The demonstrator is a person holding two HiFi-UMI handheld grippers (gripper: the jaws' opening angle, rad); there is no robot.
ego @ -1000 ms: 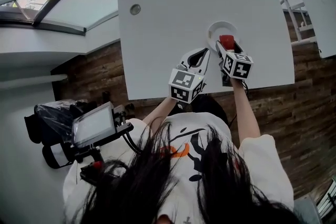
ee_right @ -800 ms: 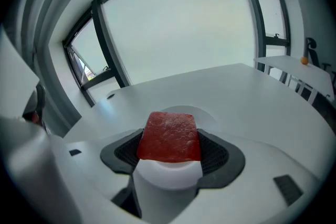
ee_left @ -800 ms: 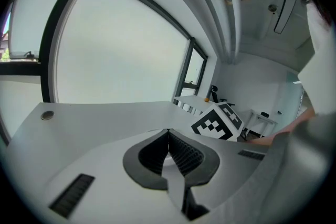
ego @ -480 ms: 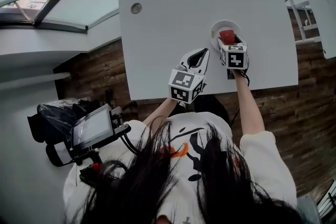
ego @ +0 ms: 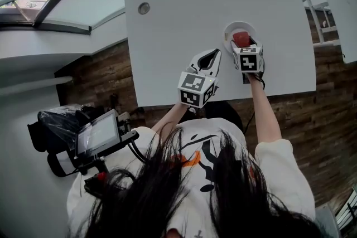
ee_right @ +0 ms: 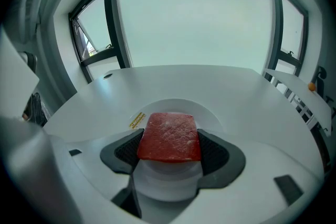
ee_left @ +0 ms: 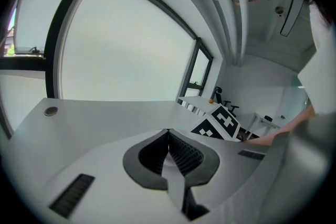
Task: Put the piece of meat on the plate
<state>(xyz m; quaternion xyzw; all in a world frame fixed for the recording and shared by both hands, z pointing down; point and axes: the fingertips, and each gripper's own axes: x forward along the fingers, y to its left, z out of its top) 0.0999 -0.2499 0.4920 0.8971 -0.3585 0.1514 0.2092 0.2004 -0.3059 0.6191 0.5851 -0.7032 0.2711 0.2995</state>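
A red slab of meat [ee_right: 169, 137] sits between the pads of my right gripper [ee_right: 170, 150], which is shut on it. The slab hangs just over the small white plate [ee_right: 209, 113], seen also in the head view as the plate [ego: 230, 29] with the meat [ego: 241, 39] above its near side. The right gripper [ego: 244, 46] reaches over the plate's near edge. My left gripper [ego: 207, 60] rests to the left of the plate, shut with nothing in it; its jaws [ee_left: 169, 150] meet over bare table.
The white table [ego: 184, 19] has a round cable grommet [ego: 144, 8] at its far left. Another white desk [ego: 334, 3] stands to the right. A yellow sticker [ee_right: 137, 120] lies on the plate's left rim.
The right gripper with the meat has shifted slightly forward and straightened over the plate's near side. The left gripper has hardly moved.
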